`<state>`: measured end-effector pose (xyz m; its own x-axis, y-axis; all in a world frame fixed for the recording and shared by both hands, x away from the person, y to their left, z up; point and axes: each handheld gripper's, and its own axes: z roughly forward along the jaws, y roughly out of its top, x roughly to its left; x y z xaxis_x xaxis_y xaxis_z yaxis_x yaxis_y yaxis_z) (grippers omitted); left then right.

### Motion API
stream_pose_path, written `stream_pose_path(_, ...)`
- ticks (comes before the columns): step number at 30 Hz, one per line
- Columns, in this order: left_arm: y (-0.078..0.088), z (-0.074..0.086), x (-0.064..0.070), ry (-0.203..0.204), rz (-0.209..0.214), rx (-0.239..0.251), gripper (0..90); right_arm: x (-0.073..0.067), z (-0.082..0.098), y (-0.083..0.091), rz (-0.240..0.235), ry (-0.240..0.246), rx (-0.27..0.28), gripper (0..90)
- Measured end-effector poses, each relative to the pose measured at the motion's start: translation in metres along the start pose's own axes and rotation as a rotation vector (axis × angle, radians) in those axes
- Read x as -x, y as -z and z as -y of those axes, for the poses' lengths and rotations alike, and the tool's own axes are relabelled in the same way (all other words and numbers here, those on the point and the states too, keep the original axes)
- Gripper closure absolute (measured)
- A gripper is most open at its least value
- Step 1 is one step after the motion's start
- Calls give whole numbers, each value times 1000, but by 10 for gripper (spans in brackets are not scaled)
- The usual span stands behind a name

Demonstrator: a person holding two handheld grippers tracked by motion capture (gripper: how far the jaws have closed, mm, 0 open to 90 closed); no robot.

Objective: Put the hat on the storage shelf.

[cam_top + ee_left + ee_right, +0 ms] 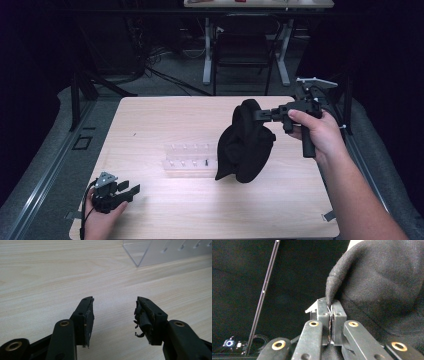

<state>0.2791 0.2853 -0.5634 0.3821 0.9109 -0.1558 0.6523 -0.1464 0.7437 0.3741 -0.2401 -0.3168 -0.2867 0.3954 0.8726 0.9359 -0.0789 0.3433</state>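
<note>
While the table [150,120] spans the middle of the high view, a black cloth [246,145] hangs at centre right, its lower end resting on the wood, likely lifted so it drapes free. Just left of it lies a clear rack [190,161], perhaps uncovered. At right, the right gripper [260,114] pinches the cloth's top fold, jaws tight together. At lower left, the left gripper [131,190] rests, jaws apart and empty. No writing is readable.

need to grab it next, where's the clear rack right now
In the high view the clear rack lies mid-table, just left of the black cloth hanging from the right gripper.
</note>
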Motion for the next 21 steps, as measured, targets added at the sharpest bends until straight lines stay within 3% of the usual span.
stream_pose_path(21, -2, 0, 1, -1, 3, 2, 482, -8, -23, -30, -2, 4, -6, 883)
